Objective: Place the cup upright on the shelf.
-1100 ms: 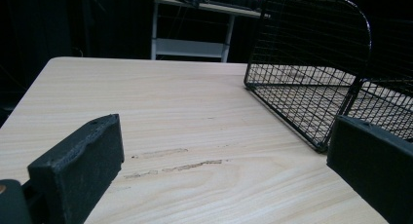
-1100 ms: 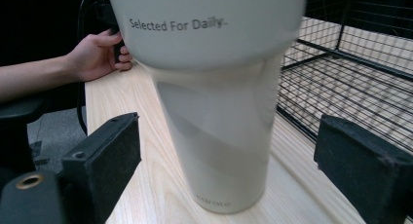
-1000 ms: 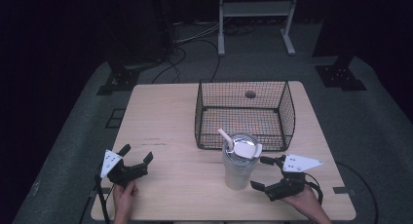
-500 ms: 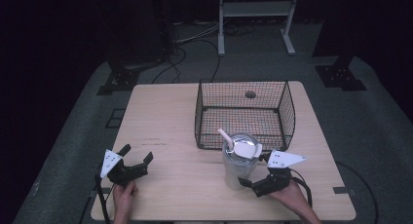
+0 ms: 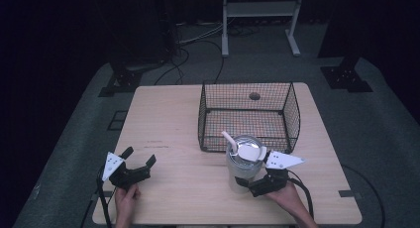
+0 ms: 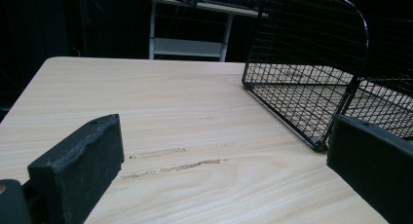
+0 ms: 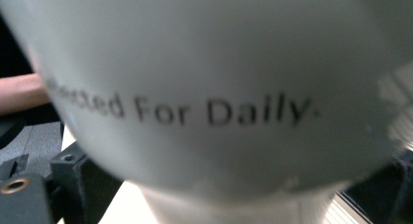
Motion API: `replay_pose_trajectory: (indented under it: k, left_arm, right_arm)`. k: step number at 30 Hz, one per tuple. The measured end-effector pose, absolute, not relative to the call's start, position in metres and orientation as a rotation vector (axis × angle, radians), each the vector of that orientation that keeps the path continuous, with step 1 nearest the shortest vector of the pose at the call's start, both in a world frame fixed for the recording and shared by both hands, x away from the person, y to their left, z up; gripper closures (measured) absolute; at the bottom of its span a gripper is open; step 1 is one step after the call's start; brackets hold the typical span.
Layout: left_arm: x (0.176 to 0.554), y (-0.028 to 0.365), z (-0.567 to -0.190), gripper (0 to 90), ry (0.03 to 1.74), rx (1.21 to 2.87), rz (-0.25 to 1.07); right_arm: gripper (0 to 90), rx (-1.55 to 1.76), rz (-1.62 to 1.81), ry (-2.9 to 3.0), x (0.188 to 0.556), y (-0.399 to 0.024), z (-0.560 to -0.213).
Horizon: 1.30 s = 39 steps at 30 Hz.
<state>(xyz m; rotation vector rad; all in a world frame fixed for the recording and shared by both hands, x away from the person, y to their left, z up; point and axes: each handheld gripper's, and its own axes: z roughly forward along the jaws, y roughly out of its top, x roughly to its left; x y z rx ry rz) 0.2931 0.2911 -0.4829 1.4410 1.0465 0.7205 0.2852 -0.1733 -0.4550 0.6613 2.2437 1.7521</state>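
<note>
A tall whitish cup (image 5: pixel 241 167) with a lid (image 5: pixel 246 149) and a white straw (image 5: pixel 229 138) stands upright on the wooden table (image 5: pixel 168 119), just in front of a black wire basket (image 5: pixel 247 114). My right gripper (image 5: pixel 246 184) is at the cup's lower part, its jaws on either side of it. In the right gripper view the cup (image 7: pixel 214 87) is blurred and very close, printed "For Daily", with a gap beside the left jaw. My left gripper (image 5: pixel 140 156) rests open near the front left edge, with bare table between its jaws (image 6: pixel 226 170).
The wire basket (image 6: pixel 311 87) lies to the right of the left gripper's line and looks empty. A small dark round spot (image 5: pixel 255 95) shows at the basket's far side. Dark floor, cables and a white stand (image 5: pixel 257 10) lie beyond the table.
My right gripper has slid left along the table's front until the cup's base sits between its jaws. The cup and the left gripper have stayed put.
</note>
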Motion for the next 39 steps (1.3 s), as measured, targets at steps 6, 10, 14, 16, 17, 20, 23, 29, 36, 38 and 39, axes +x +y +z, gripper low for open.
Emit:
replay_pose_trajectory:
  k: [6, 10, 14, 16, 17, 20, 23, 29, 36, 38, 39]
  left_arm:
    - [0.293, 0.291, -0.483, 0.0, 1.046, 1.441, 0.719]
    - [0.293, 0.291, -0.483, 0.0, 1.046, 1.441, 0.719]
    - [0.293, 0.291, -0.483, 0.0, 1.046, 1.44, 0.717]
    - [0.293, 0.292, -0.483, 0.0, 1.046, 1.439, 0.717]
    - [0.293, 0.292, -0.483, 0.0, 1.045, 1.439, 0.717]
    - [0.293, 0.292, -0.483, 0.0, 1.046, 1.438, 0.716]
    - [0.293, 0.292, -0.483, 0.0, 1.047, 1.439, 0.715]
    - [0.293, 0.292, -0.483, 0.0, 1.048, 1.435, 0.715]
    - [0.293, 0.292, -0.483, 0.0, 1.049, 1.436, 0.715]
    - [0.293, 0.292, -0.483, 0.0, 1.05, 1.437, 0.715]
    - [0.293, 0.292, -0.483, 0.0, 1.05, 1.437, 0.715]
  right_arm:
    - [6.5, 0.637, 1.75, 2.229, 0.286, -0.171, -0.455]
    - [7.3, 0.613, 1.74, 2.218, 0.285, -0.171, -0.455]
    - [7.5, 0.603, 1.74, 2.216, 0.285, -0.172, -0.455]
    - [7.5, 0.601, 1.741, 2.219, 0.286, -0.172, -0.455]
    - [7.5, 0.601, 1.743, 2.221, 0.286, -0.172, -0.455]
    - [7.6, 0.6, 1.748, 2.235, 0.288, -0.173, -0.454]
    - [7.7, 0.6, 1.774, 2.245, 0.291, -0.174, -0.452]
    - [7.7, 0.569, 1.785, 2.242, 0.295, -0.174, -0.441]
    - [7.7, 0.537, 1.801, 2.237, 0.306, -0.175, -0.415]
    - [7.6, 0.521, 1.803, 2.234, 0.309, -0.175, -0.406]
    - [7.6, 0.521, 1.803, 2.234, 0.309, -0.175, -0.406]
